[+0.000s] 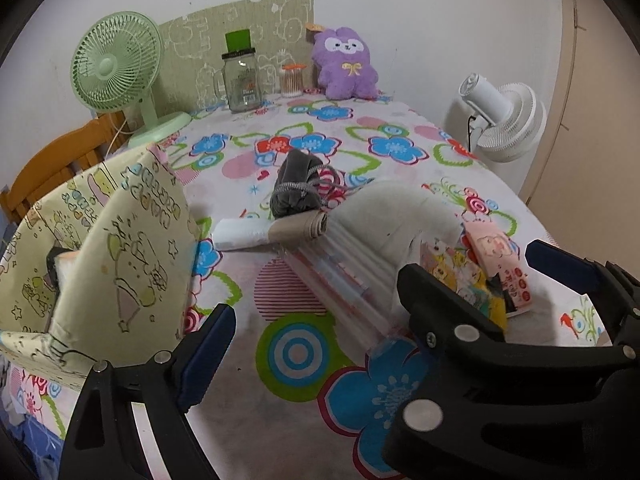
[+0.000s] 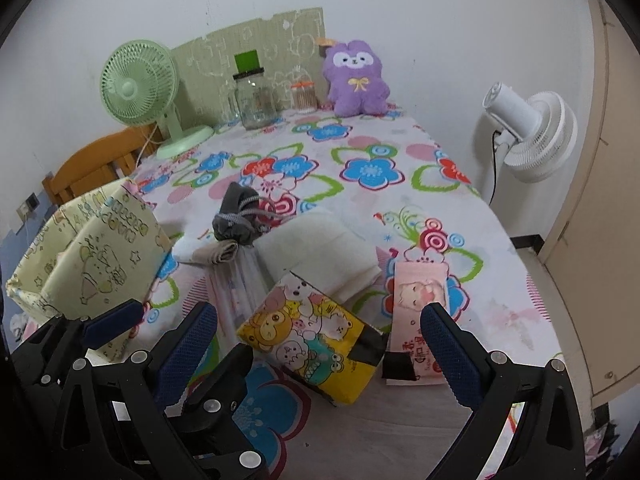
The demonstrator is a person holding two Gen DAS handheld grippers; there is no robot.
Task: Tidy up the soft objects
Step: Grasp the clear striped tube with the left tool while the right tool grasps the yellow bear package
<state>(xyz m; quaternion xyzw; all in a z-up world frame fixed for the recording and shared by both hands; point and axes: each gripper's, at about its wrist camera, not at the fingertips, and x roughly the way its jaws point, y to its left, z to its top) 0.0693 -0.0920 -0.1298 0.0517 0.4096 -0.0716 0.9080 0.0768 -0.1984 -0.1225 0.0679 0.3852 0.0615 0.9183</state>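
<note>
**Desk:** What have you got in front of both cameras?

**Operator:** A table (image 1: 304, 412) under a flowered cloth, with the soft things piled mid-table. I see a dark grey drawstring pouch (image 1: 296, 190), and just in front of it a rolled beige cloth (image 1: 298, 228) lying beside a white roll (image 1: 240, 234). A folded white towel (image 2: 320, 252) sits to their right, its near edge resting over a clear plastic sleeve (image 1: 340, 276).

**Desk:** And nearer to you?

**Operator:** A yellow cartoon tissue pack (image 2: 308, 332), tilted, partly on the towel's edge, and a pink tissue pack (image 2: 416, 308) flat beside it. On the left stands a pale yellow fabric bin (image 1: 116, 248) printed with cartoons, mouth upward.

**Desk:** The grippers?

**Operator:** My left gripper (image 1: 376, 296) is spread wide and holds nothing; its blue pads stand apart above the cloth, the near end of the sleeve between them. My right gripper (image 2: 320, 344) is also spread and empty, with the yellow pack lying between its fingers and the pink pack touching or just behind the right pad. I cannot tell whether either finger touches the packs.

**Desk:** Background?

**Operator:** A purple plush toy (image 1: 346, 64), a glass jar (image 1: 241, 80), a green fan (image 1: 118, 68) at the far edge, and a white fan (image 1: 508, 120) off the table's right side.
</note>
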